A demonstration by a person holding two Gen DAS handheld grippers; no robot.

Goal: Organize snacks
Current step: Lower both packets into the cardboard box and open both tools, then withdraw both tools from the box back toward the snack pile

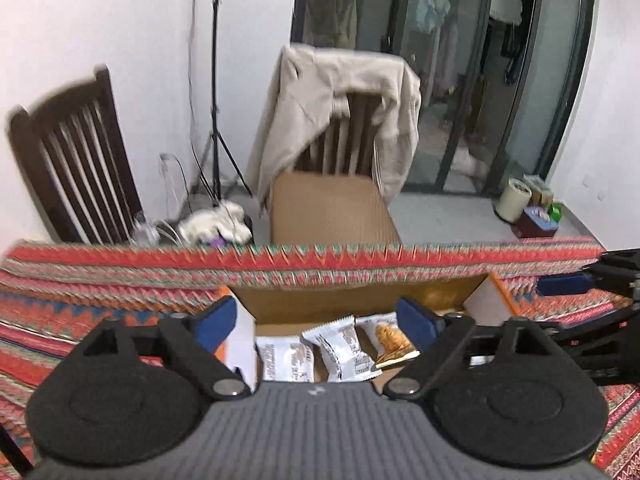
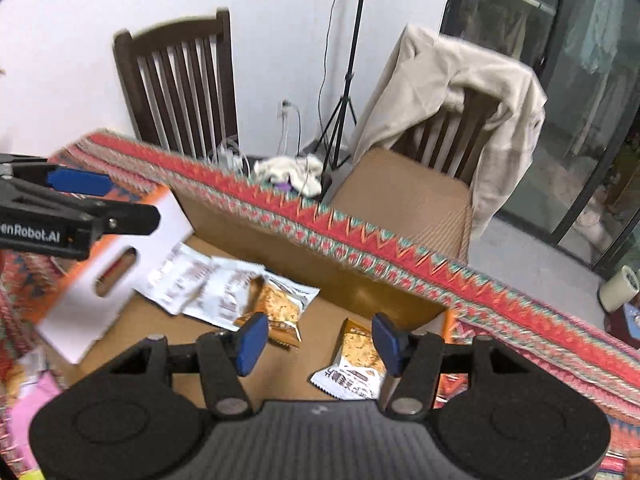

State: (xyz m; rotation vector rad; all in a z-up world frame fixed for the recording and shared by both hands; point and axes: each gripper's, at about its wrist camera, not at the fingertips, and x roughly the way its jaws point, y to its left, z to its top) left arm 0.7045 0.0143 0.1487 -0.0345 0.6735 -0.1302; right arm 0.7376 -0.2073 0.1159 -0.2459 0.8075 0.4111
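Note:
An open cardboard box (image 2: 384, 300) with white-and-orange flaps sits on the patterned table; it also shows in the left wrist view (image 1: 360, 300). Several white snack packets (image 2: 224, 292) lie on its floor, three of them in the left wrist view (image 1: 336, 348). One orange-and-white packet (image 2: 352, 364) lies apart, just below the right gripper (image 2: 318, 342), which is open and empty above the box. The left gripper (image 1: 320, 320) is open and empty over the box's near edge; it also shows at the left of the right wrist view (image 2: 100, 200).
The red zigzag tablecloth (image 1: 120, 272) covers the table to its far edge. Behind it stand a dark wooden chair (image 2: 180, 80), a chair draped with a beige coat (image 1: 340, 112), a light stand and cables on the floor. More packets lie at bottom left (image 2: 24, 380).

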